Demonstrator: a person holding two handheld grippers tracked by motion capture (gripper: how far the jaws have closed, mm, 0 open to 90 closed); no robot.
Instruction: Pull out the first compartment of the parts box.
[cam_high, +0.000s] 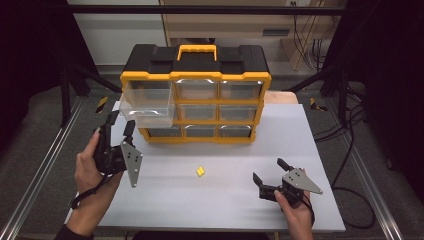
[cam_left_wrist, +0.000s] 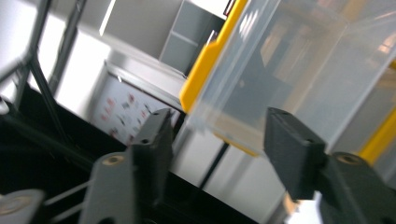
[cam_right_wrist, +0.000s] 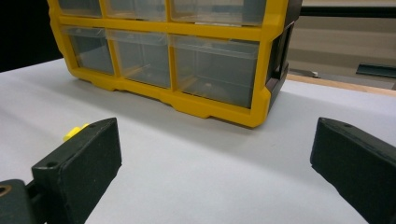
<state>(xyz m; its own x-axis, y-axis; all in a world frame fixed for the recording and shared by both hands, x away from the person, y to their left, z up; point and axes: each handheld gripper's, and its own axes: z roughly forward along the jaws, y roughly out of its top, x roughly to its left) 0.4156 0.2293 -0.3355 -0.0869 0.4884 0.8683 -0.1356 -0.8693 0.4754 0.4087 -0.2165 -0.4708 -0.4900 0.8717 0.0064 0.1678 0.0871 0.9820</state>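
High view — drawer (cam_high: 147, 102) pulled out, left gripper (cam_high: 118, 123) near

Your left hand (cam_high: 89, 167) holds the left gripper (cam_high: 116, 125) raised and tilted, jaws pointing forward and spread apart, nothing between them; your right hand (cam_high: 295, 207) holds the right gripper (cam_high: 269, 172) low near the table, jaws aimed left-forward, wide apart, gripping nothing; both forearms enter from below.
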